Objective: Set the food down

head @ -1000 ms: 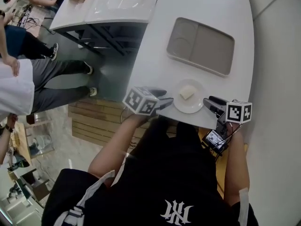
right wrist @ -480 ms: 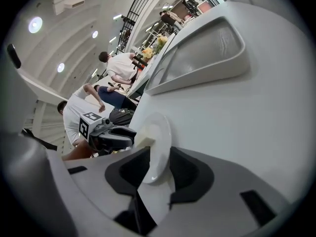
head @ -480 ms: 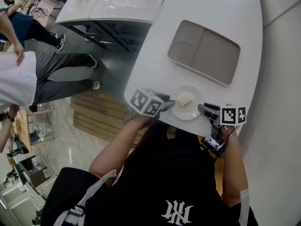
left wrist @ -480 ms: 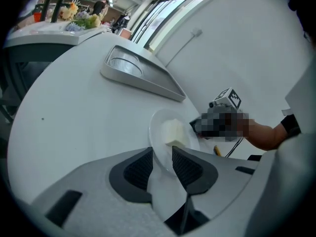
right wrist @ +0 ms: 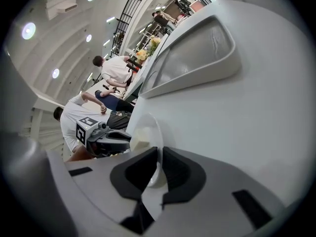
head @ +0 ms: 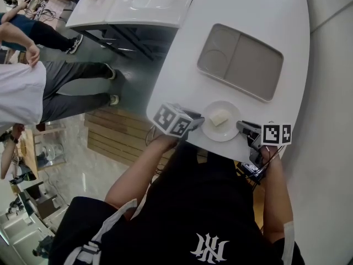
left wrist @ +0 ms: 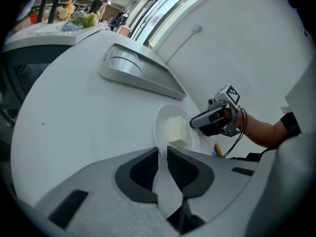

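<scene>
The person wears a black short-sleeved T-shirt with a white angular emblem and white stripes on the left sleeve. The left gripper and right gripper are grey with black jaws, and each bears a black-and-white marker cube. Black cables trail from the right one. Both pairs of jaws are closing, with the rim of the plate between them.

White table: glossy top, rounded corners. Grey rectangular tray lies flat about mid-table, skewed to table edges. It has two compartments: smaller left one with round recess, larger right one plain. Round white plate at near edge, nearer person than tray, clear strip of tabletop between the two. Plate's near rim close to table edge.
</scene>
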`<state>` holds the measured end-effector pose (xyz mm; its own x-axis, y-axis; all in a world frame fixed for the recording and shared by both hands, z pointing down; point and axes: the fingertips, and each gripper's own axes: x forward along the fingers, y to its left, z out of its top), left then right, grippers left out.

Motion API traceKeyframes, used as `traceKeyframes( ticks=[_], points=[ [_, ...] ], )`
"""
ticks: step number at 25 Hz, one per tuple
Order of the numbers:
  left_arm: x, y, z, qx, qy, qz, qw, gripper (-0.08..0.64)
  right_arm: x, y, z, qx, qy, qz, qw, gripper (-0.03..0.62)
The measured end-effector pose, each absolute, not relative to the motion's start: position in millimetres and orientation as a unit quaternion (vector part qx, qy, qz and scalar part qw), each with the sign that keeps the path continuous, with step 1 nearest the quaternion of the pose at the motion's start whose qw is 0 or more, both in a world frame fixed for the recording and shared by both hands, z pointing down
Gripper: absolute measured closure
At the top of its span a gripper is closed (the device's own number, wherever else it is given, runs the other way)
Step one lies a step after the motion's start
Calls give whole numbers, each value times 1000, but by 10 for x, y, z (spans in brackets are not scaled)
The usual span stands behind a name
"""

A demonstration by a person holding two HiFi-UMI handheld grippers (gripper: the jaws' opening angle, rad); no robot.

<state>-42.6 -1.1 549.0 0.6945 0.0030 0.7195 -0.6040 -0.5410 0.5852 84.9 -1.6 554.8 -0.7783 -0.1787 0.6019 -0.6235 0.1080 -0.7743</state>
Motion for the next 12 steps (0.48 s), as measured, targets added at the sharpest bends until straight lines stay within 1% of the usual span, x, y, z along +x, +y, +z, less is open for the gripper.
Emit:
traceKeyframes(
  ticks=[7,12],
  points=[
    [-367,-215,5244,825,-190,337,411,509,904,-150,5293,281,-720,617,147,568],
    [-259,-415,5005,842,-188,330,383,509,1007,-311,5058,295,-729,603,131,568]
  ],
)
